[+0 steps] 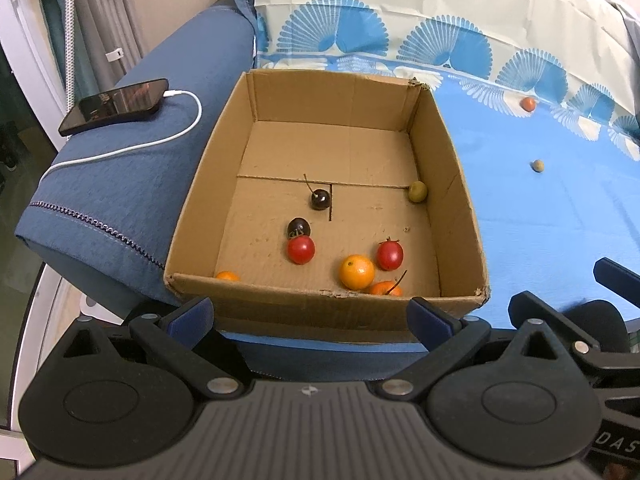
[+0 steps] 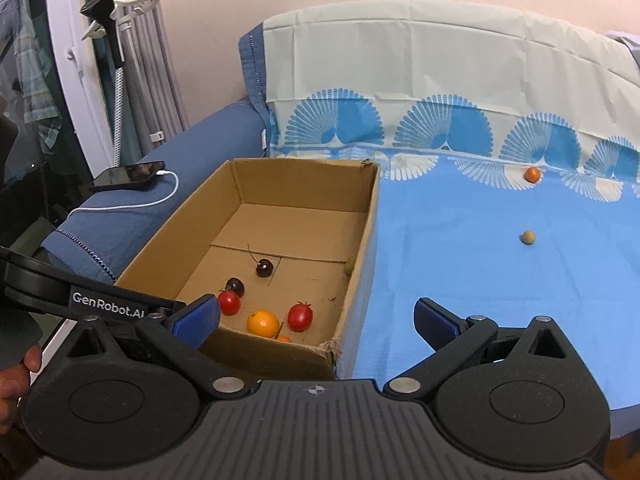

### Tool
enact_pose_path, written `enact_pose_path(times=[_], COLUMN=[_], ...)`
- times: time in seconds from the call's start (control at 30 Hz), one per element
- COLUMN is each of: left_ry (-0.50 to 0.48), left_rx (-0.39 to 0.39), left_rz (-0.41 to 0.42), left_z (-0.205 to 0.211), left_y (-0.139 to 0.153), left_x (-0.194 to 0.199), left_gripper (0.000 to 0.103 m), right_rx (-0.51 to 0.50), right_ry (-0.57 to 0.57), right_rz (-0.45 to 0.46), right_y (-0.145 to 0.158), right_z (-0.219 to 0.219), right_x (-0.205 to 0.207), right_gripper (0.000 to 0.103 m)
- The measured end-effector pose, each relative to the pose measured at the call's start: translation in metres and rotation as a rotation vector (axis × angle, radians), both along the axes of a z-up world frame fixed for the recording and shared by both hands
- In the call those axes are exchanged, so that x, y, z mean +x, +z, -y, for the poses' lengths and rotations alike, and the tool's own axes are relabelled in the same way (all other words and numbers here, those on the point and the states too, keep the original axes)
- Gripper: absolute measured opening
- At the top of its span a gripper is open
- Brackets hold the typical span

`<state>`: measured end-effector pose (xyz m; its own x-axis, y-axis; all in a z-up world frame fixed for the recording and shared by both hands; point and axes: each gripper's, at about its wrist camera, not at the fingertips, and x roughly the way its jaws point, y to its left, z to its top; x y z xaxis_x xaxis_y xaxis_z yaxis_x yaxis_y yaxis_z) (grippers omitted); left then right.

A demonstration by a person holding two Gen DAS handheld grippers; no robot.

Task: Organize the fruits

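Note:
An open cardboard box [image 1: 208, 184] [image 2: 362, 248] sits on a blue cloth. Inside lie two dark cherries [image 1: 320, 200], two red tomatoes [image 1: 301, 250], an orange fruit [image 1: 357, 271] [image 2: 263, 323], smaller orange fruits [image 1: 228, 276] and a green olive-like fruit [image 1: 417, 191]. Out on the cloth lie a small orange fruit [image 1: 528, 104] [image 2: 532, 174] and a small tan fruit [image 1: 537, 165] [image 2: 528, 237]. My left gripper [image 1: 312, 312] is open and empty at the box's near wall. My right gripper [image 2: 316, 320] is open and empty over the box's near right corner.
A black phone [image 1: 116, 105] [image 2: 130, 175] with a white charging cable [image 1: 160, 140] lies on the blue sofa arm left of the box. The patterned cloth [image 2: 460, 280] runs up the backrest. A stand and curtains are at far left.

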<state>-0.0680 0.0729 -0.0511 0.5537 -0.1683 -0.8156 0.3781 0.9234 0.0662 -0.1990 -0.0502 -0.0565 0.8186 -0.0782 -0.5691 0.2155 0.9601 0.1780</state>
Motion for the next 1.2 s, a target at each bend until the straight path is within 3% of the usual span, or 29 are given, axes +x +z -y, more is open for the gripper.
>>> enact_pose_path(times=[0.4,1.2], left_ry=[-0.02,-0.025], left_rx=[0.016,0.008], left_rz=[0.003,0.022], left_z=[0.019,0.019], left_y=[0.002,0.008], left_x=[0.004,-0.003], left_gripper=[0.103,0.103], right_rx=[0.025,0.017], right_ry=[-0.023,-0.032], right_rz=[-0.008,0.017], right_y=[-0.005,-0.002], right_z=[0.015,0.021], right_x=[0.0,-0.009], right_gripper=[0.102,0.102])
